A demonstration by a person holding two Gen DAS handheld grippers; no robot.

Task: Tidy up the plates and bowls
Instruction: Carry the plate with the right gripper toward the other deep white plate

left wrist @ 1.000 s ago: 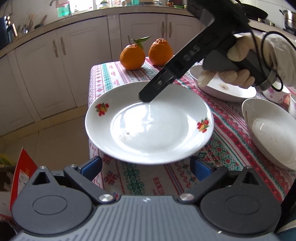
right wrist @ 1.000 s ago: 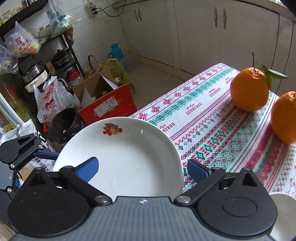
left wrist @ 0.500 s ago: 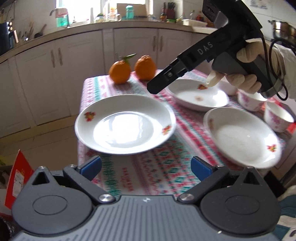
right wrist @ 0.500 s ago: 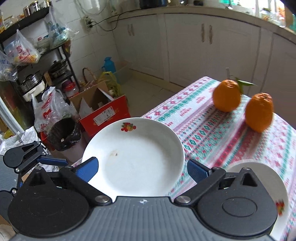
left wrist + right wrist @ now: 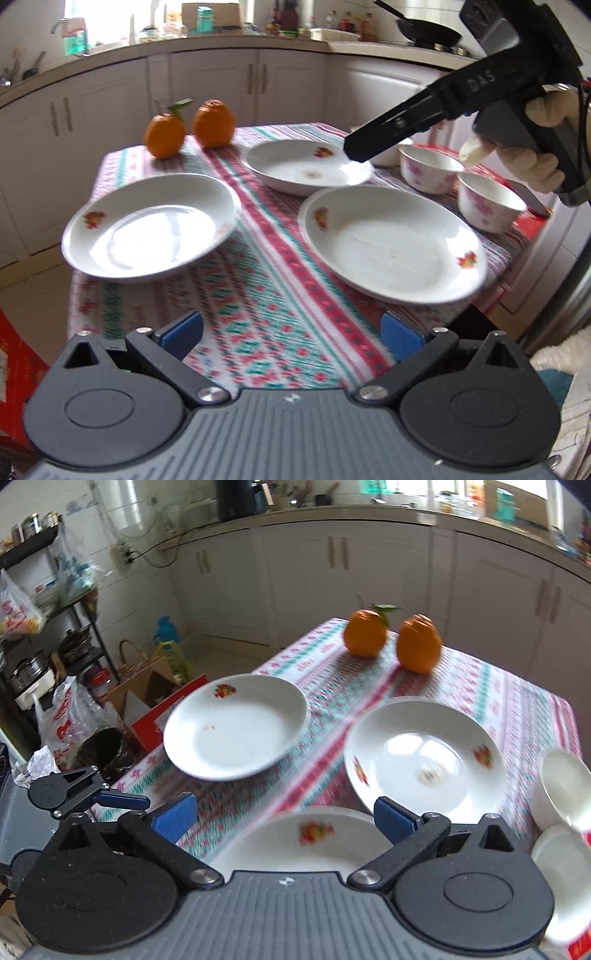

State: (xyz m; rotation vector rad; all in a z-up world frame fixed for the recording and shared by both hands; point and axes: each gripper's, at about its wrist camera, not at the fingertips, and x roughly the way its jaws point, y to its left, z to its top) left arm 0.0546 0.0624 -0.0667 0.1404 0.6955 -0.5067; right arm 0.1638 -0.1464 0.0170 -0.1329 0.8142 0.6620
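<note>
While both grippers hang above the patterned tablecloth (image 5: pixel 266 295) with nothing between their fingers, three white plates lie spread out ahead. Judging by the layout, stacking comes next, and the near plate (image 5: pixel 391 243) sits ahead and right of the left gripper (image 5: pixel 291 332), whose blue pads stand wide apart. That same plate lies directly under the right gripper (image 5: pixel 282 816), also spread wide, so the right hand looks nearer to it. Left plate (image 5: pixel 151 225) lies ahead-left of the left fingers, overhanging the table edge; far plate (image 5: pixel 308 168) sits beyond. All are round, shallow, glossy, with small fruit motifs on the rim. Two floral bowls (image 5: pixel 430 168) wait far right.
</note>
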